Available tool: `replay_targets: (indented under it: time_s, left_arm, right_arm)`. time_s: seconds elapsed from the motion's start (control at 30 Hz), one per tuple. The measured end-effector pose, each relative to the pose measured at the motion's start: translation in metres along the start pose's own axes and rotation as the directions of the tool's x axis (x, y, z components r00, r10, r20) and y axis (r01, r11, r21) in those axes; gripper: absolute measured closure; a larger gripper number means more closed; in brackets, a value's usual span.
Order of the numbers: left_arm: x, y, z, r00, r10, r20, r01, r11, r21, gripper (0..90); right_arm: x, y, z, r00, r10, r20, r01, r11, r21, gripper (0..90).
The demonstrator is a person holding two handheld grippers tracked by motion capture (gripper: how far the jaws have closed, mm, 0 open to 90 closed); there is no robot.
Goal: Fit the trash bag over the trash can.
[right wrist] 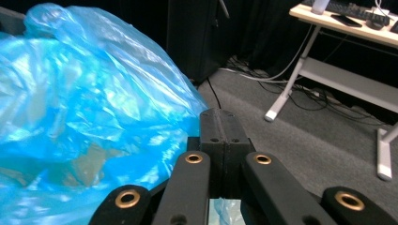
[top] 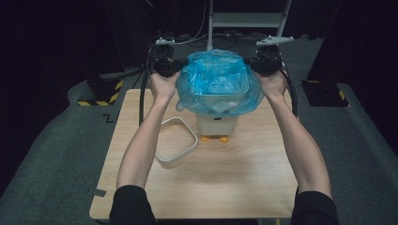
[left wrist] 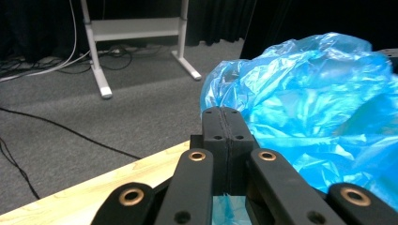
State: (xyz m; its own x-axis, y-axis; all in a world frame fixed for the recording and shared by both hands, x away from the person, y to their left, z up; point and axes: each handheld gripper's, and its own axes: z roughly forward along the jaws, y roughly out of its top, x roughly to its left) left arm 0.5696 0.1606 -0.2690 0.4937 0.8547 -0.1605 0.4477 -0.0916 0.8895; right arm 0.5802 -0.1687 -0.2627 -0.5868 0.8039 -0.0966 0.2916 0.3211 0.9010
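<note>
Black left gripper and right gripper: jaws clamped on crinkled translucent blue plastic bag, draped over white bin on wooden table; tearing is risked if pulled apart.

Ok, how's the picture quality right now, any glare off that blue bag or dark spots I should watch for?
High view: the blue bag and table are lit, the surrounding floor falls off dark, and the image is slightly soft. Left gripper view: bright sheen on the bag's folds, and the left gripper is sharp. Right gripper view: strong white glare streaks across the bag, and the background behind the right gripper is dim.
</note>
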Motion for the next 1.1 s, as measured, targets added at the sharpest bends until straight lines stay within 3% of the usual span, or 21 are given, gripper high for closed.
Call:
replay_targets:
  time_s: [0.23, 0.37, 0.47, 0.73, 0.8, 0.93, 1.1]
  left_arm:
    - [0.007, -0.006, 0.016, 0.9998, -0.015, -0.016, 0.016, 0.9984, 0.054, 89.8]
    - [0.005, -0.011, 0.022, 0.9998, 0.012, -0.016, -0.011, 0.9954, 0.095, 89.8]
    - [0.003, -0.016, 0.024, 0.999, 0.041, -0.017, -0.039, 0.9916, 0.124, 89.8]
    - [0.004, -0.026, 0.019, 0.9994, 0.033, -0.003, -0.032, 0.9864, 0.161, 89.0]
    - [0.003, -0.025, 0.014, 0.999, 0.041, -0.017, -0.038, 0.9889, 0.144, 82.3]
    - [0.005, -0.025, -0.007, 0.9994, 0.006, -0.034, -0.004, 0.9982, 0.06, 67.4]
    - [0.005, -0.023, -0.034, 0.9987, 0.001, -0.05, -0.001, 1.0, -0.002, 52.7]
  right_arm:
    - [-0.003, -0.006, 0.012, 0.9999, 0.015, 0.003, -0.015, 0.999, 0.042, 90.0]
    - [-0.003, -0.01, 0.016, 0.9999, 0.014, -0.002, -0.014, 0.998, 0.057, 90.0]
    - [-0.003, -0.016, 0.016, 0.9997, 0.022, -0.007, -0.021, 0.998, 0.066, 90.0]
    - [-0.005, -0.027, 0.011, 0.9994, 0.032, -0.015, -0.03, 0.996, 0.083, 90.0]
    - [-0.005, -0.028, 0.009, 0.9994, 0.032, -0.014, -0.03, 0.996, 0.084, 90.0]
    - [-0.005, -0.029, -0.005, 0.9987, 0.05, -0.004, -0.05, 0.998, 0.043, 86.0]
    - [-0.001, -0.021, -0.028, 0.9991, 0.043, 0.007, -0.043, 0.999, -0.005, 80.2]
